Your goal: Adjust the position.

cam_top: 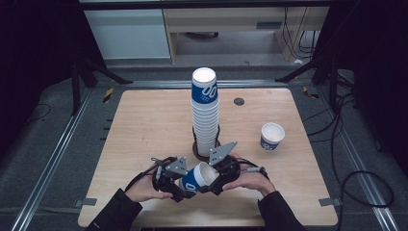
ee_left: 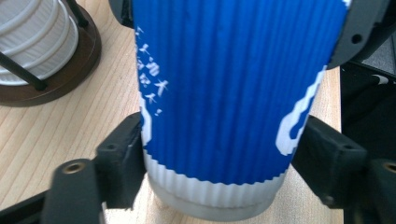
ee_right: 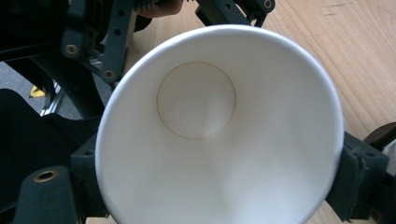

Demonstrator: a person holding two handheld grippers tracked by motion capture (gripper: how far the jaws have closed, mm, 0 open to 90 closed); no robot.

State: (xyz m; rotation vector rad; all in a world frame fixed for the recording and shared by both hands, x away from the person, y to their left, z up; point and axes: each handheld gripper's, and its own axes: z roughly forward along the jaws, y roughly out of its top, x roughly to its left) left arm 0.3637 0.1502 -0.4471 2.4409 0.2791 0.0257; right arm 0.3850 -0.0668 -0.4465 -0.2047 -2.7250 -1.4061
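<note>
Near the middle of the table's front edge, a paper cup point(cam_top: 197, 177) is hanging on its side between the two claws, clear of the wood. The left claw point(cam_top: 179, 188) is clamping it low on the body, near the base; in the left gripper view its two black jaws are pressing against the ribbed sleeve on either side. The right claw point(cam_top: 215, 182) is closing on the cup's rim end, with the open mouth facing that claw's camera and a jaw sitting at each side of the rim.

The likeliest trouble is crushing: the wall is thin paper, and two grips squeezing at once, or the hands pulling unevenly, would probably dent the rim or fold the wall. A careless release by one claw could also leave the cup hanging from a single hold and swinging down onto the table. The tall stack of cups point(cam_top: 205, 113) in its dark holder point(cam_top: 198, 150) is standing just behind the hands toward the table's centre, so a wide sweep of the right claw could knock it over. A second loose cup point(cam_top: 272, 136) is standing upright well apart, toward the right edge.

The held cup is wearing a blue corrugated sleeve with white lettering, leaving a white band at the base. Inside it is plain white and looks empty and dry.
</note>
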